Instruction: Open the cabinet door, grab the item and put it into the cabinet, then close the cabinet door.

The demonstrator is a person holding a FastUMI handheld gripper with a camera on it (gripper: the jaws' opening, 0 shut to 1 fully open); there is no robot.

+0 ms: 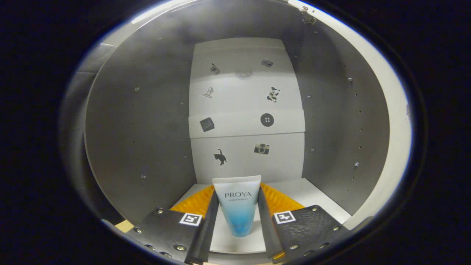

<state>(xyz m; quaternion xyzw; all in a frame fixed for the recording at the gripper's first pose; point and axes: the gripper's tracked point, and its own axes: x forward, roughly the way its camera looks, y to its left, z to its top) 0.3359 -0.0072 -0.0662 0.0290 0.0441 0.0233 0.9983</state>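
My gripper (237, 204) is inside the open cabinet (147, 121), shut on a small white and blue tube (237, 209). The tube stands between the two fingers with its flat crimped end up, and both fingers press on its sides. Below the tube lies the cabinet's white bottom shelf (312, 193). The white back wall (246, 147) with several small stickers is straight ahead, beyond the tube. The cabinet door is out of sight.
Grey side walls with peg holes stand close on both sides of the fingers. A hinge (307, 15) sits at the upper right of the cabinet frame. The white front edge (395, 121) of the cabinet curves along the right.
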